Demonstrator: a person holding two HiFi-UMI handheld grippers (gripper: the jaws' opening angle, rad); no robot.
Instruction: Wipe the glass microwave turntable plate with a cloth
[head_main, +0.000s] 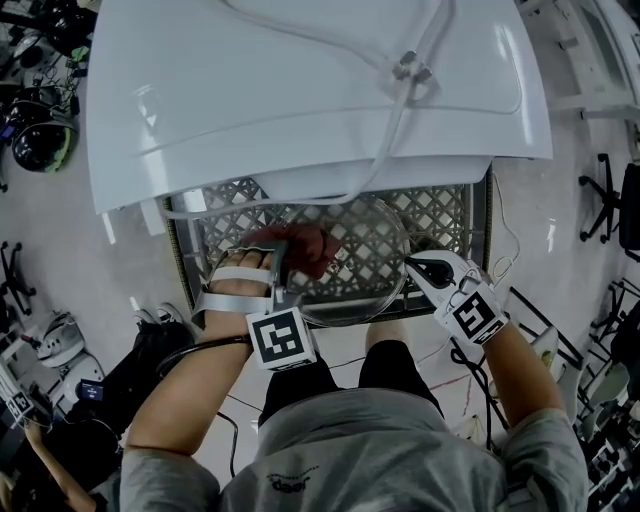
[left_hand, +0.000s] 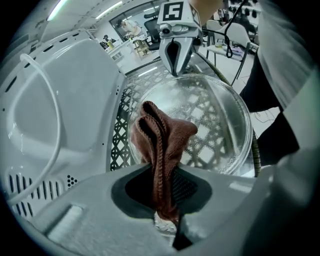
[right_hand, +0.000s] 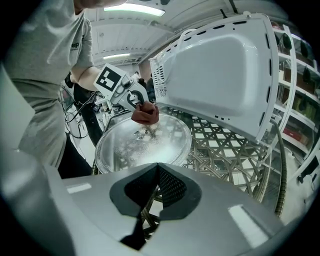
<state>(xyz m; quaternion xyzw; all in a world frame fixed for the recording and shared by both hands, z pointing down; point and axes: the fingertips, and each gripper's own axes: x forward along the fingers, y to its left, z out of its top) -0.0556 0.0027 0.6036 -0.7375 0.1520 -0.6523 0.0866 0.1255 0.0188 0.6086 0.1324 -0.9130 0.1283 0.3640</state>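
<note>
Microwave first, big and white, tipped back over the far side of the scene, with a pale tube looping across its casing. Under it and out toward the person runs the rack, a metal lattice of crossed strips, and that is what the work sits on. On the rack, near its front edge, lies the plate, round, clear glass, the lattice showing straight through it, with a smear of droplets across the middle in the right gripper view. Now the tools: the left gripper comes in from the plate's left side, its jaws pinched tight on the cloth, and its own view shows the fabric squeezed between the two pads and bunching out ahead of them. Across the glass, the right gripper sits at the plate's right rim, its jaws drawn together at the tips and nipping that edge, lattice visible through the gap behind the tips. Smallest of all, the cloth itself: reddish brown, ribbed, folded into a crumpled wad, its free end pressed down on the left part of the plate.
</note>
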